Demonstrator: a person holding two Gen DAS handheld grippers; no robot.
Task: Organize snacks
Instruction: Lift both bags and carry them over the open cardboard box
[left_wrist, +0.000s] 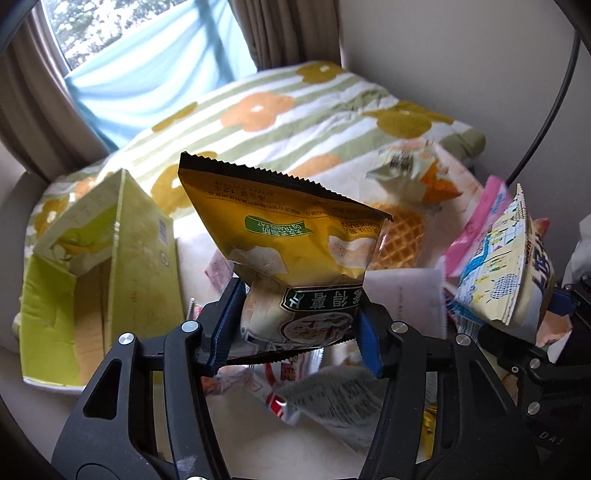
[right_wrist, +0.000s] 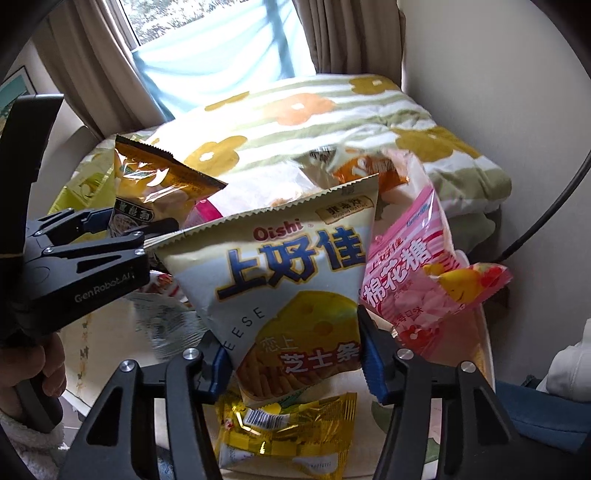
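My left gripper (left_wrist: 295, 328) is shut on a yellow-and-black chip bag (left_wrist: 288, 229), held up above the snack pile; the bag also shows at the left of the right wrist view (right_wrist: 155, 184). My right gripper (right_wrist: 295, 354) is shut on a white Oishi cheese-stick bag (right_wrist: 288, 266), held upright; it shows at the right of the left wrist view (left_wrist: 498, 266). An open green cardboard box (left_wrist: 99, 266) lies on its side to the left of the left gripper. The left gripper appears in the right wrist view (right_wrist: 122, 229).
Loose snack packs lie on the white surface: a pink marshmallow bag (right_wrist: 417, 266), a yellow foil pack (right_wrist: 284, 421), a waffle pack (left_wrist: 400, 236) and white-and-red wrappers (left_wrist: 332, 398). A flowered quilt (left_wrist: 295, 110) lies behind. A wall and black cable (left_wrist: 554, 92) stand at the right.
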